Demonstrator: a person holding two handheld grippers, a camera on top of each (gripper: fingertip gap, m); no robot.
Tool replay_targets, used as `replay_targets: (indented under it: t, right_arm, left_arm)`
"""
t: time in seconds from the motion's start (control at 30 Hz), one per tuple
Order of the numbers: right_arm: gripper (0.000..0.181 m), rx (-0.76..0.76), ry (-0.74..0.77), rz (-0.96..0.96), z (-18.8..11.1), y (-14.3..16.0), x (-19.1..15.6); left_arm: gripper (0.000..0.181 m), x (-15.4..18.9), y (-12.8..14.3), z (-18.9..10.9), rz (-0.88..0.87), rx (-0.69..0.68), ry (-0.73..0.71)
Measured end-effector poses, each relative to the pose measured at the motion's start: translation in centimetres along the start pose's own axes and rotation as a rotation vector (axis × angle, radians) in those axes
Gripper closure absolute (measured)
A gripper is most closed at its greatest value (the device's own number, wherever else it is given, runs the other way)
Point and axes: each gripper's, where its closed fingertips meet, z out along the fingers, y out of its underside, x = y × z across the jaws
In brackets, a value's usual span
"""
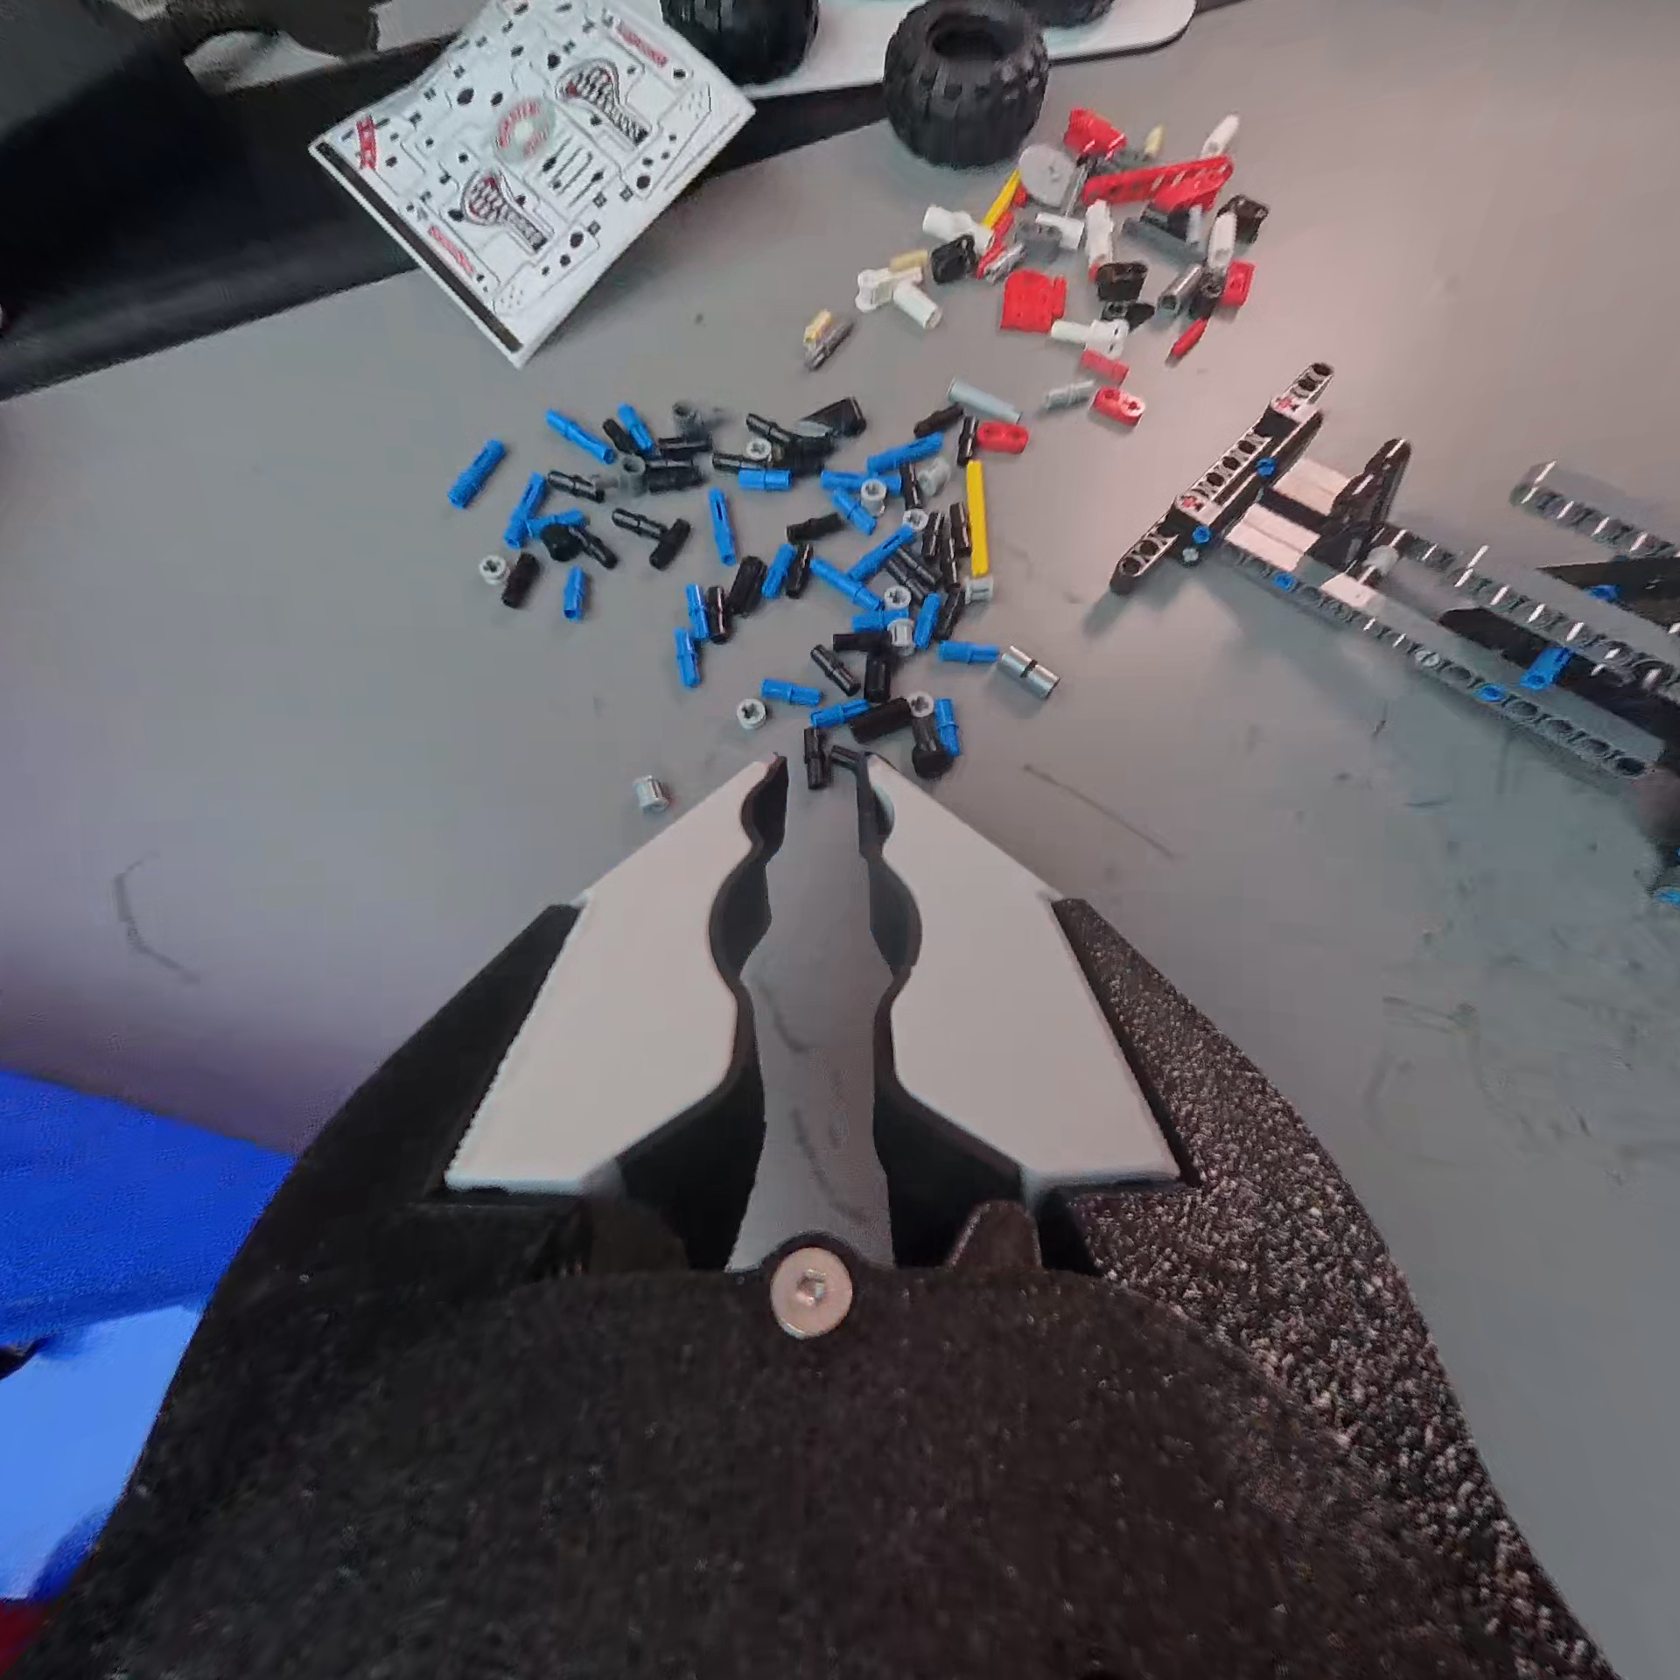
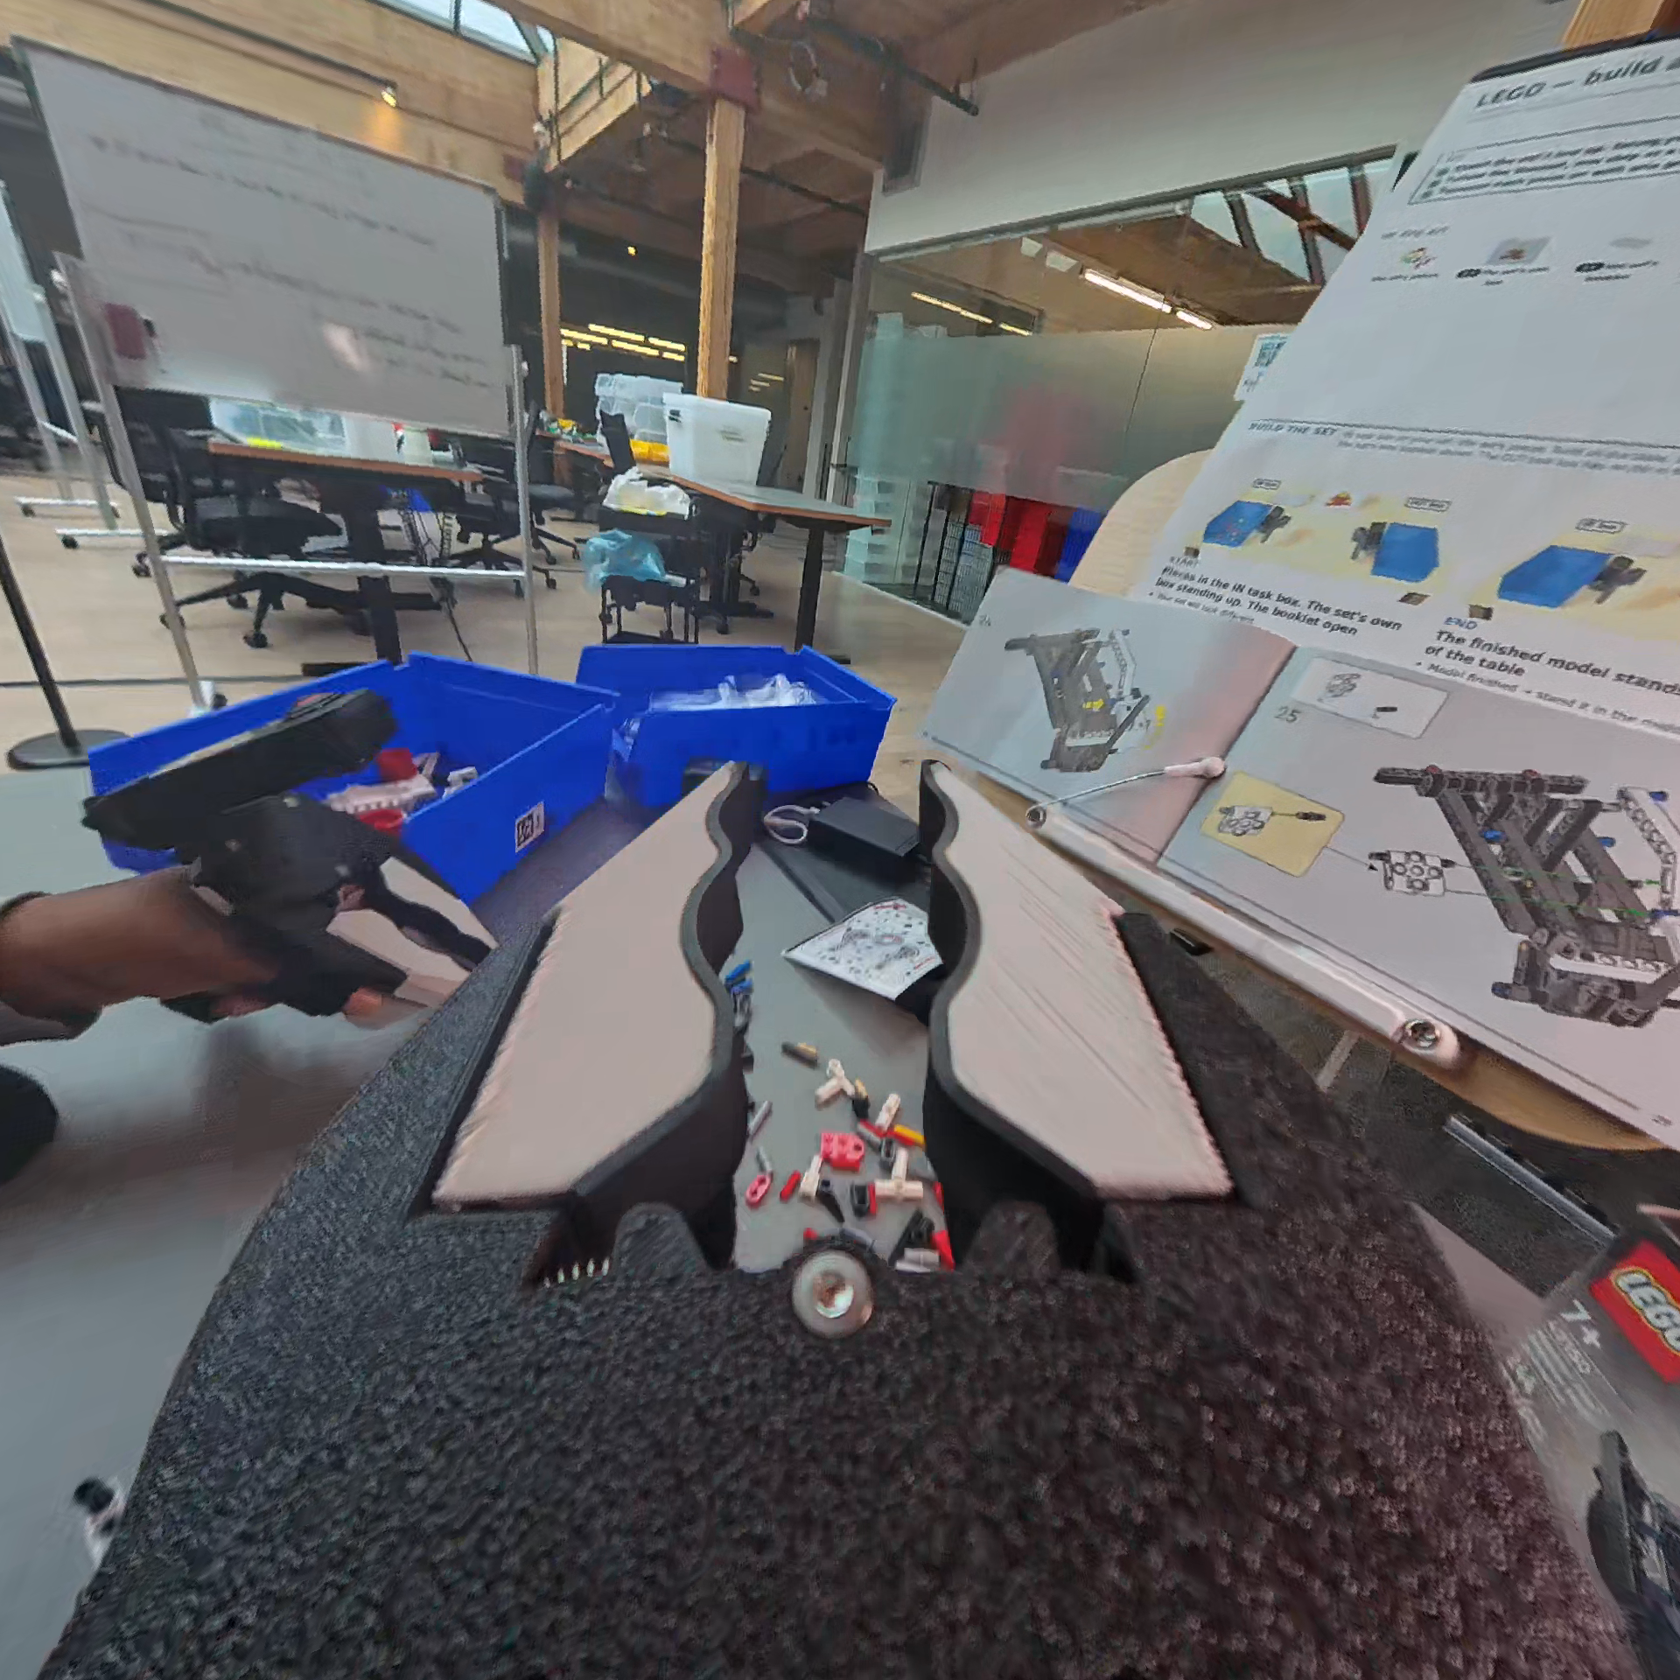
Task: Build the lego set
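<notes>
My left gripper is low over the grey table, its jaws a narrow gap apart. Its tips stand either side of a small black pin at the near edge of a scatter of blue and black pins. The partly built dark frame lies to the right. My right gripper is open and empty, raised above loose red, white and black parts. The left gripper also shows in the right wrist view, held in a hand.
A sticker sheet and black tyres lie at the back. A pile of red, white and grey parts sits behind the pins. An open instruction booklet stands on a stand at the right. Two blue bins stand beyond. Left tips to right tips: about 30 cm.
</notes>
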Motion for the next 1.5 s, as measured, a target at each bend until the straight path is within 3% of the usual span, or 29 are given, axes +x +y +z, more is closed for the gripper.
replay_targets:
  t: [0.1, 0.23, 0.33, 0.43, 0.5, 0.6, 0.7, 0.77, 0.83, 0.93, 1.0, 1.13, 1.2, 1.4, 1.5]
  right_arm:
    - [0.145, -0.104, 0.0, -0.018, -3.5, 3.7, -2.5]
    - [0.146, -0.199, 0.064, 0.102, -10.0, 9.0, -4.3]
    - [0.149, -0.211, 0.159, 0.174, -13.8, 11.9, -4.2]
    - [0.156, -0.167, 0.236, 0.25, -15.5, 13.1, -3.1]
    - [0.156, -0.172, 0.25, 0.254, -15.7, 13.2, -2.5]
    - [0.157, -0.17, 0.253, 0.166, -15.6, 13.0, -2.4]
    - [0.157, -0.209, 0.238, 0.131, -15.4, 14.0, -2.8]
    - [0.157, -0.219, 0.229, 0.135, -15.2, 14.3, -3.0]
    - [0.157, -0.221, 0.224, 0.14, -15.2, 14.5, -3.1]
    - [0.157, -0.221, 0.231, 0.133, -15.3, 14.4, -3.0]
    - [0.158, -0.225, 0.233, 0.136, -15.3, 14.6, -2.9]
    - [0.158, -0.238, 0.227, 0.136, -15.2, 15.0, -3.0]
    - [0.159, -0.241, 0.226, 0.132, -15.3, 15.0, -3.0]
    - [0.16, -0.253, 0.22, 0.133, -15.3, 15.4, -3.0]
    - [0.16, -0.246, 0.226, 0.116, -15.5, 15.0, -2.9]
  left_arm:
    - [0.166, -0.5, 1.4, 1.5, 0.027, -0.073, -0.004]
    - [0.171, -0.4, 1.6, 2.4, 0.053, -0.086, 0.017]
    - [0.176, -0.3, 1.5, 2.6, 0.07, -0.096, 0.035]
    - [0.177, -0.2, 1.6, 2.4, 0.082, -0.108, 0.05]
    - [0.177, 1.7, 0.9, 1.0, 0.118, -0.059, 0.156]
    - [0.177, 5.4, 3.0, -1.1, 0.151, -0.17, 0.352]
    - [0.176, 7.4, 5.0, -1.3, 0.206, -0.229, 0.404]
    - [0.176, 7.6, 4.8, -1.2, 0.216, -0.21, 0.417]
    - [0.164, 6.6, 3.5, -1.1, 0.184, -0.151, 0.4]
    - [0.167, 3.0, 0.0, -0.4, 0.029, -0.001, 0.267]
    - [0.168, 1.1, -0.1, 0.9, 0.013, -0.015, 0.154]
    - [0.168, 0.4, 1.5, 2.8, 0.032, -0.095, 0.087]
    - [0.176, 0.6, 1.5, 2.9, 0.045, -0.097, 0.093]
    - [0.177, 0.1, 1.4, 2.4, 0.075, -0.09, 0.059]
    - [0.177, 1.6, 0.7, 0.0, 0.076, -0.057, 0.17]
